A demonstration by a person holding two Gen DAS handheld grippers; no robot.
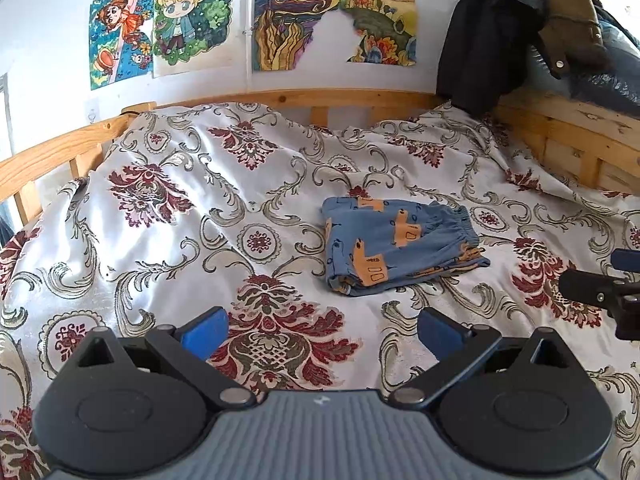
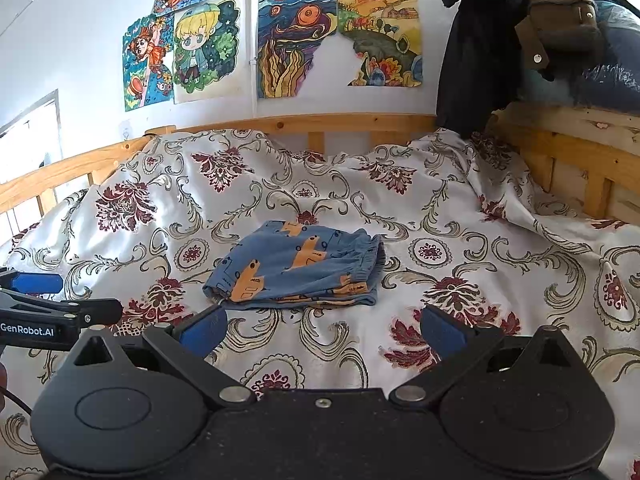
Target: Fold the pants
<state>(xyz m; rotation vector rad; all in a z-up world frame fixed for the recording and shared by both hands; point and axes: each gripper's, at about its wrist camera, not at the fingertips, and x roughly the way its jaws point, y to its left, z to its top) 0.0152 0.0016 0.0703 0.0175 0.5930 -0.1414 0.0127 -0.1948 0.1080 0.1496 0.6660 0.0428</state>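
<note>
Small blue pants (image 1: 400, 246) with orange vehicle prints lie folded into a compact rectangle on the bed, waistband to the right. The right wrist view shows the same pants (image 2: 298, 266) just ahead of centre. My left gripper (image 1: 322, 334) hovers open above the bedspread, short of the pants and to their left, with nothing between its blue pads. My right gripper (image 2: 322, 334) is open too, close in front of the pants and empty. Each gripper shows in the other's view: the right gripper (image 1: 608, 280) at the right edge, the left gripper (image 2: 52, 300) at the left edge.
A white bedspread (image 1: 180, 216) with red floral and grey scroll patterns covers the bed. A wooden rail (image 1: 320, 98) runs around the back and sides. Dark clothes (image 1: 500, 28) hang over the right corner. Colourful drawings (image 1: 192, 20) are taped to the wall.
</note>
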